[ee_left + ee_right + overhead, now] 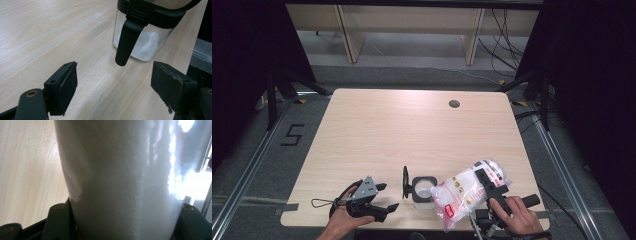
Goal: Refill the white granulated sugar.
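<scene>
A clear plastic bag of white granules [462, 192] with red print lies tilted near the table's front edge, and my right gripper [488, 186] is shut on it across its middle. The bag [120, 177] sits between the right gripper [122, 225] jaws. Left of the bag stands a small clear jar [422, 189] with a black rim, its hinged lid [405, 182] swung open to the left. The jar [142, 42] holds a little white powder, and a black latch [126, 37] hangs down its front. My left gripper [388, 196] [113, 87] is open just short of the jar, with nothing between its pads.
The light wooden table [412, 130] has a round cable hole [454, 104] at the back right. Its front edge runs close under both hands. Pale shelving [412, 30] stands on the floor beyond the table, and a black "5" [292, 135] marks the floor on the left.
</scene>
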Available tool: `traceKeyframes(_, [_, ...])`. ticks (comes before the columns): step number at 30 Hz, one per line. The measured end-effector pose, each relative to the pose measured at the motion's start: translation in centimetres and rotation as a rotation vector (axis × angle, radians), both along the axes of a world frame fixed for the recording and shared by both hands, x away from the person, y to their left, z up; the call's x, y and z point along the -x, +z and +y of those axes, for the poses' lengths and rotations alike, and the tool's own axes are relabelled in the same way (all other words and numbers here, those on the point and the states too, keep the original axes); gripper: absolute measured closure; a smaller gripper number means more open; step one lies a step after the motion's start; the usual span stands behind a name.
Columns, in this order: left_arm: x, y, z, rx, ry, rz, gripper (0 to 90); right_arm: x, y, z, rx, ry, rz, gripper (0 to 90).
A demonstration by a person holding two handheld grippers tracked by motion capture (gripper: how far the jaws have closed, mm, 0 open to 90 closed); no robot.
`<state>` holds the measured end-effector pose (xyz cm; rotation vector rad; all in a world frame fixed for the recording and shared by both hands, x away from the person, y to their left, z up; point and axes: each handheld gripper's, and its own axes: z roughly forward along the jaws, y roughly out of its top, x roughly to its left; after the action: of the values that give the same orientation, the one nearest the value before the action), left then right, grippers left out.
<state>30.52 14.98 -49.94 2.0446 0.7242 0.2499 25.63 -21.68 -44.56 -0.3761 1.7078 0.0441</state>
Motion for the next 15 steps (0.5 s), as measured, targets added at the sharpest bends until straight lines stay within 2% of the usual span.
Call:
traceKeyframes(2, [0.0,0.0,0.0,-0.001,-0.001,0.0,20.8,0.01,0.01,0.06,0.011,-0.009,0.013,42.6])
traceKeyframes(5, [0.01,-0.04,-0.01,0.001,-0.002,0.002,20.8,-0.19,-0.02,0.14,0.028,0.023,-0.004,42.7])
traceKeyframes(7, [0.03,-0.03,-0.05,0.006,-0.002,0.005,20.8,-0.19,0.04,0.11,0.028,0.018,0.006,42.7])
traceKeyframes(8, [0.01,-0.04,-0.03,0.002,-0.002,0.002,20.8,-0.08,-0.07,0.04,0.011,0.0,0.011,42.7])
traceKeyframes(9, [0.03,-0.03,-0.06,0.006,-0.001,0.005,20.8,-0.18,0.11,0.11,0.03,0.016,0.004,42.7])
traceKeyframes(11, [0.03,-0.04,-0.06,0.005,-0.001,0.005,20.8,-0.17,0.1,0.04,0.011,0.024,-0.006,42.7])
traceKeyframes(13, [0.04,-0.03,-0.06,0.005,-0.001,0.005,20.8,-0.23,0.35,0.13,0.041,0.034,-0.009,42.7])
traceKeyframes(15, [0.03,-0.03,-0.05,0.003,-0.001,0.005,20.8,-0.24,0.36,0.13,0.042,0.035,-0.007,42.7])
